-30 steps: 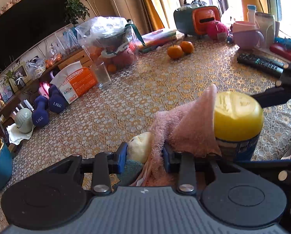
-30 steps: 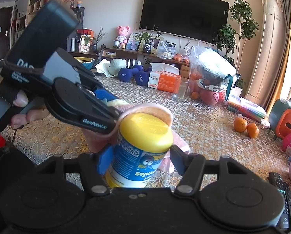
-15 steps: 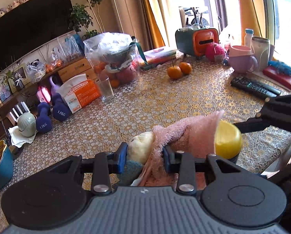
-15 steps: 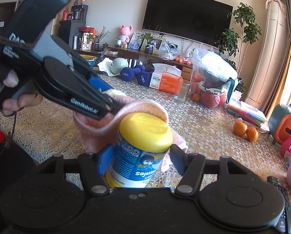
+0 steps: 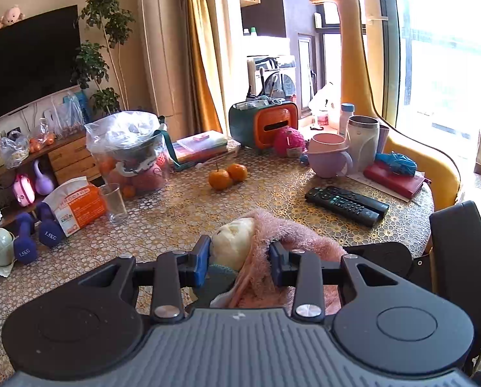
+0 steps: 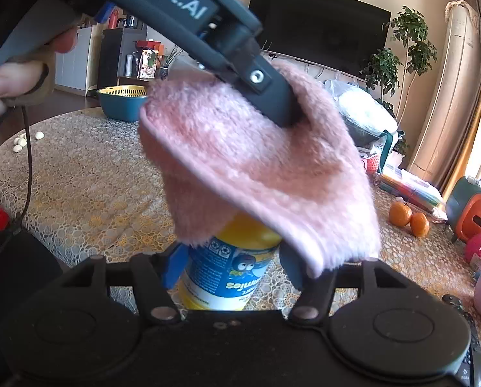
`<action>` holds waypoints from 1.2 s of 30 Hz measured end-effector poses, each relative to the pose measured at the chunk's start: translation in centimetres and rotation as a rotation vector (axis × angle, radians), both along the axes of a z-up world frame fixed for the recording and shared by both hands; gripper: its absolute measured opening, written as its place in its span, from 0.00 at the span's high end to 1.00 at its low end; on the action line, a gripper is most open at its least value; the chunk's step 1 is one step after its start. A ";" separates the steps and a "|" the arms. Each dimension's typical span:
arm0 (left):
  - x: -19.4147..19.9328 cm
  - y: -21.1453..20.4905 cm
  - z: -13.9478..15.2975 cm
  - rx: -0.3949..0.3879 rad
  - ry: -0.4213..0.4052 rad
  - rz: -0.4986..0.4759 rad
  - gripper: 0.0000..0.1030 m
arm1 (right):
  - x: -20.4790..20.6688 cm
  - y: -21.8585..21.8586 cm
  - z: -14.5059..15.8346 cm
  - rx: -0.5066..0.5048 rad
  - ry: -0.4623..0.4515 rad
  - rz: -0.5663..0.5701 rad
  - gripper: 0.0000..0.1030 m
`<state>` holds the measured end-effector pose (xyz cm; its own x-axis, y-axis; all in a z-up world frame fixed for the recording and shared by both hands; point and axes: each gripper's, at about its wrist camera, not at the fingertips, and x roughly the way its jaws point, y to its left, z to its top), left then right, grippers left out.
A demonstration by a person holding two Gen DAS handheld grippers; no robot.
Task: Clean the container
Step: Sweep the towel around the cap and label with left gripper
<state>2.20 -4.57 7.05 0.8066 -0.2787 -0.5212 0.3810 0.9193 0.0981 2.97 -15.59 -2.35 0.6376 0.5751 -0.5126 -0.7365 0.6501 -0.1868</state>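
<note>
The container (image 6: 227,274) is a jar with a blue printed label and a yellow lid, and my right gripper (image 6: 230,266) is shut on its body, holding it upright above the table. A fluffy pink cloth (image 6: 256,167) hangs over the lid and hides most of it. My left gripper (image 6: 279,103) comes down from the upper left, shut on the cloth's top. In the left wrist view the left gripper (image 5: 239,258) pinches the pink cloth (image 5: 292,242) bunched with cream and teal fabric. The jar is hidden there.
On the patterned table (image 5: 272,193) lie two remotes (image 5: 347,204), two oranges (image 5: 227,175), a glass (image 5: 113,203), a purple cup (image 5: 329,159), an orange pack (image 5: 79,206) and a bagged fruit basket (image 5: 130,154). A blue basin (image 6: 124,103) stands beyond the far edge. A hand (image 6: 11,77) holds the left gripper.
The left gripper has risen and tilted with the cloth, from beside the lid to above it. The cloth now drapes over the lid. The jar has dropped out of the left wrist view.
</note>
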 end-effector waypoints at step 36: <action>4.0 5.1 -9.8 0.130 0.216 0.213 0.66 | 0.2 0.1 0.2 0.018 0.004 -0.002 0.42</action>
